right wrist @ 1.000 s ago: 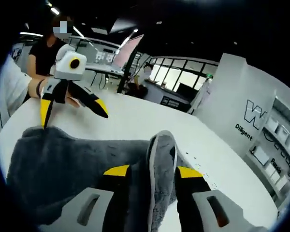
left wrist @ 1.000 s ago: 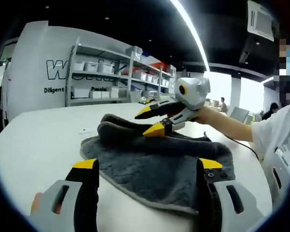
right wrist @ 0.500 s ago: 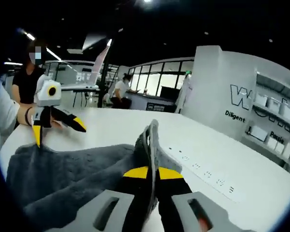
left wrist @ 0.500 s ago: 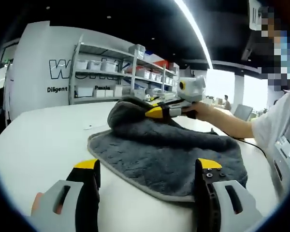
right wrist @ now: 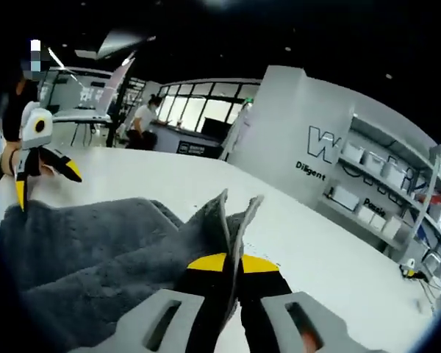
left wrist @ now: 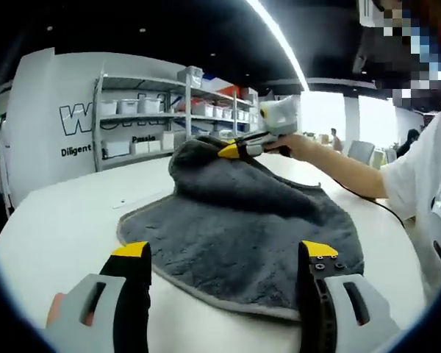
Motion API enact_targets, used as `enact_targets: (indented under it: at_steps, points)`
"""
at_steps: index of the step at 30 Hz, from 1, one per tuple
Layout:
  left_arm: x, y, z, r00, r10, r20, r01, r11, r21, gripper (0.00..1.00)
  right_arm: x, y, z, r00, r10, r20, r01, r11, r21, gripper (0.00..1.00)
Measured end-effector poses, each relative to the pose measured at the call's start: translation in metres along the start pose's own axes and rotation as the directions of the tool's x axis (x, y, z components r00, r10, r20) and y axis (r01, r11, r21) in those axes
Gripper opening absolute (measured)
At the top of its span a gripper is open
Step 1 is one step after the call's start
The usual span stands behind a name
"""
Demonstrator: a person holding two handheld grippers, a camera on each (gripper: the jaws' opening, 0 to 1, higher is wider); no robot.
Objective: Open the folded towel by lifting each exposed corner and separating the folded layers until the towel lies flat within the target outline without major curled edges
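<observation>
Now right gripper (right wrist: 233, 259) clamped on raised towel (left wrist: 242, 220) edge; left gripper (left wrist: 224, 254) jaws wide, empty.

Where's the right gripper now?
In the left gripper view, the right gripper is upper centre, shut on the grey terry towel's lifted far fold.

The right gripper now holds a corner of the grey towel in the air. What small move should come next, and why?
Probably carry the right gripper away from the rest of the towel, keeping it shut. Its jaws pinch a raised corner, and the layer beneath still hangs in a fold instead of lying flat on the white table. The left gripper is open near the towel's near edge.
</observation>
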State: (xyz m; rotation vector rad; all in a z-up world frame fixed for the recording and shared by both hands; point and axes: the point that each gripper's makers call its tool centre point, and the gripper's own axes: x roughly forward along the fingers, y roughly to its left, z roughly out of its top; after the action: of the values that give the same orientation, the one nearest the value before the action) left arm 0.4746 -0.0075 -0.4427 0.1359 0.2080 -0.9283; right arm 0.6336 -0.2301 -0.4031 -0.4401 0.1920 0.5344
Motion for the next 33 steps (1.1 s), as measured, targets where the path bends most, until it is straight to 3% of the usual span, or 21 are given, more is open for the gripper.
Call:
enact_targets:
  at_steps: [2, 5, 9, 11, 13, 16, 18, 19, 20, 21, 22, 23, 24, 25, 26, 29, 31, 33]
  points:
    - [-0.002, -0.003, 0.004, 1.0, -0.005, 0.007, 0.005, 1.0, -0.008, 0.81, -0.01, -0.016, -0.016, 0.997, -0.065, -0.035, 0.066, 0.998, 0.019, 0.01]
    - [-0.002, -0.008, 0.004, 1.0, -0.015, 0.023, 0.015, 1.0, -0.005, 0.81, -0.019, -0.034, -0.063, 0.985, -0.112, -0.131, 0.118, 0.992, 0.039, 0.01]
    - [0.002, -0.014, -0.001, 0.999, -0.027, 0.018, 0.026, 0.999, 0.042, 0.81, -0.025, -0.044, -0.099, 0.982, -0.118, -0.146, 0.124, 0.992, 0.034, 0.05]
    - [0.005, -0.02, -0.004, 0.998, -0.055, 0.017, 0.055, 0.998, 0.022, 0.81, -0.026, -0.044, -0.097, 0.996, -0.072, -0.053, 0.076, 0.994, 0.083, 0.12]
    - [0.007, -0.022, -0.005, 0.998, -0.063, 0.024, 0.063, 0.998, 0.012, 0.82, -0.032, -0.051, -0.089, 0.996, -0.038, 0.078, 0.023, 0.982, 0.186, 0.23]
    - [0.007, -0.018, -0.01, 0.999, -0.042, 0.033, 0.041, 0.998, 0.043, 0.84, -0.039, -0.052, -0.09, 0.974, 0.013, 0.228, -0.076, 0.96, 0.268, 0.31]
    - [0.006, -0.014, -0.01, 0.998, -0.037, 0.052, 0.036, 0.999, 0.029, 0.88, -0.045, -0.056, -0.094, 0.968, 0.002, 0.252, -0.086, 0.943, 0.321, 0.32]
    - [0.004, -0.016, -0.009, 0.996, -0.047, 0.079, 0.047, 0.999, 0.003, 0.91, -0.05, -0.056, -0.082, 0.957, -0.011, 0.289, -0.092, 0.936, 0.341, 0.36]
    - [0.002, -0.013, -0.006, 0.991, -0.032, 0.128, 0.033, 0.999, -0.008, 0.93, -0.058, -0.057, -0.062, 0.915, -0.044, 0.4, -0.106, 0.932, 0.346, 0.41]
    - [-0.001, -0.013, -0.008, 0.991, -0.023, 0.133, 0.03, 0.998, -0.049, 0.94, -0.064, -0.059, -0.048, 0.876, -0.092, 0.473, -0.11, 0.918, 0.381, 0.49]
    - [-0.003, -0.014, -0.008, 0.991, -0.033, 0.132, 0.039, 0.998, -0.039, 0.93, -0.067, -0.058, -0.043, 0.864, -0.115, 0.49, -0.113, 0.904, 0.412, 0.57]
    - [-0.004, -0.013, -0.006, 0.989, -0.021, 0.143, 0.026, 0.999, -0.036, 0.93, -0.064, -0.053, -0.039, 0.861, -0.097, 0.5, -0.127, 0.91, 0.395, 0.63]
    - [-0.003, -0.011, -0.003, 0.987, 0.006, 0.158, -0.003, 1.0, -0.022, 0.94, -0.059, -0.046, -0.04, 0.869, -0.082, 0.488, -0.135, 0.909, 0.394, 0.69]
    - [-0.002, -0.013, -0.002, 0.986, -0.003, 0.169, 0.001, 1.0, 0.016, 0.95, -0.052, -0.037, -0.049, 0.906, -0.056, 0.421, -0.132, 0.905, 0.404, 0.74]
    - [-0.001, -0.011, -0.005, 0.988, 0.006, 0.151, -0.006, 1.0, -0.001, 0.95, -0.048, -0.034, -0.053, 0.927, -0.048, 0.373, -0.105, 0.919, 0.379, 0.76]
    - [0.0, 0.0, -0.018, 0.994, 0.012, 0.113, 0.007, 0.986, -0.168, 0.95, -0.045, -0.027, -0.048, 0.923, -0.055, 0.381, -0.096, 0.926, 0.366, 0.71]
    - [0.001, 0.007, -0.017, 0.993, 0.03, 0.116, -0.013, 0.99, -0.143, 0.94, -0.044, -0.02, -0.044, 0.917, -0.031, 0.397, -0.143, 0.905, 0.401, 0.74]
    - [0.0, 0.012, -0.017, 0.992, 0.04, 0.117, -0.022, 0.988, -0.152, 0.94, -0.045, -0.022, -0.044, 0.918, -0.039, 0.396, -0.135, 0.905, 0.403, 0.72]
